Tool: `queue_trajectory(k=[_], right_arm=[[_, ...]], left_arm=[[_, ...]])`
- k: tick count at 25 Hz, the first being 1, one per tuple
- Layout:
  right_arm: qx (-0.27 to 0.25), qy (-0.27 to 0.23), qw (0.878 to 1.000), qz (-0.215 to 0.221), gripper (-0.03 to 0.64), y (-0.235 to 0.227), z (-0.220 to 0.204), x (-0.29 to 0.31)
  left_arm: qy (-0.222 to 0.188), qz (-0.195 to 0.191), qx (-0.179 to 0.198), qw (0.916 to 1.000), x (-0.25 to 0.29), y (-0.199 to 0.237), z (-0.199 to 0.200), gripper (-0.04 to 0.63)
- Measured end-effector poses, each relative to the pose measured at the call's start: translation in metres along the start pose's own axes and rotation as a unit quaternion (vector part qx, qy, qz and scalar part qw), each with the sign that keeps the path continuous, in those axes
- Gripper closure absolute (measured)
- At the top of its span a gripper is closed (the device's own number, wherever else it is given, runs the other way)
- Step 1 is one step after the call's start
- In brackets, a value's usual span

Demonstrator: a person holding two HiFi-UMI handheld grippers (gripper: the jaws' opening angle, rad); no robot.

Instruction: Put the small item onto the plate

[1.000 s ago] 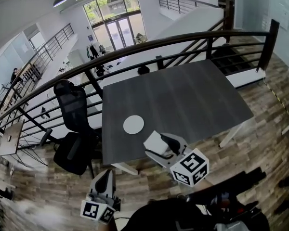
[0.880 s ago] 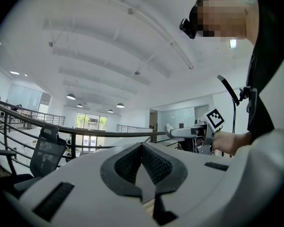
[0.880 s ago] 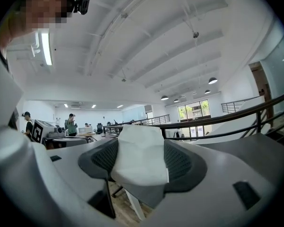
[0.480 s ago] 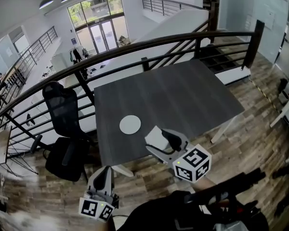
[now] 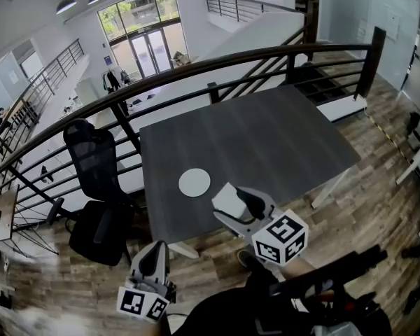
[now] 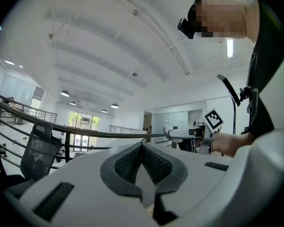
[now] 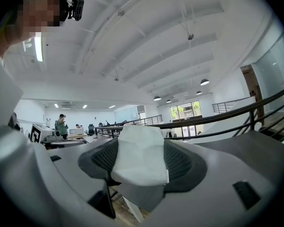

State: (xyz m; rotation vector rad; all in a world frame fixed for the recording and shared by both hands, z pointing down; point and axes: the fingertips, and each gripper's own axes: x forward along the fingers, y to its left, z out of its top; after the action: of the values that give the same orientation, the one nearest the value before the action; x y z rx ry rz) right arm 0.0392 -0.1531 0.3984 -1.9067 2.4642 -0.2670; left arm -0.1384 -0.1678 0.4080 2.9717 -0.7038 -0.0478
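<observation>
In the head view a round white plate (image 5: 194, 183) lies on the dark grey table (image 5: 266, 138), near its front left corner. My right gripper (image 5: 231, 208) hovers over the table's front edge, just right of and nearer than the plate, shut on a small white item (image 5: 225, 199). In the right gripper view the white item (image 7: 139, 145) fills the gap between the dark pads (image 7: 182, 162) of the right gripper (image 7: 142, 161). My left gripper (image 5: 154, 249) is below the table's front edge over the floor, shut and empty, its jaws meeting at the tip (image 6: 142, 150).
A black office chair (image 5: 98, 159) stands left of the table. A dark metal railing (image 5: 217, 65) runs behind the table's far and left sides. Wooden floor (image 5: 364, 201) lies to the right. The right gripper (image 6: 182, 132) shows in the left gripper view.
The view has shifted slightly. Both grippers sit in nearly the same spots by the table's front edge, and the white item stays in the right gripper.
</observation>
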Motion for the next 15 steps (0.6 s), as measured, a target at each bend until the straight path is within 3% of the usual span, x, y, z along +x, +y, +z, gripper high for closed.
queue_trajectory(k=[8,15], right_arm=[[-0.034,0.013,0.998,0.042,0.307,-0.038,0.009,0.050],[-0.024,0.016,0.997,0.074,0.307,-0.081,0.020,0.096]], left_arm=[[-0.013,0.039,-0.012,0.9991,0.043,0.016,0.014,0.591],[-0.013,0.081,-0.006,0.9966,0.079,0.035,0.023,0.591]])
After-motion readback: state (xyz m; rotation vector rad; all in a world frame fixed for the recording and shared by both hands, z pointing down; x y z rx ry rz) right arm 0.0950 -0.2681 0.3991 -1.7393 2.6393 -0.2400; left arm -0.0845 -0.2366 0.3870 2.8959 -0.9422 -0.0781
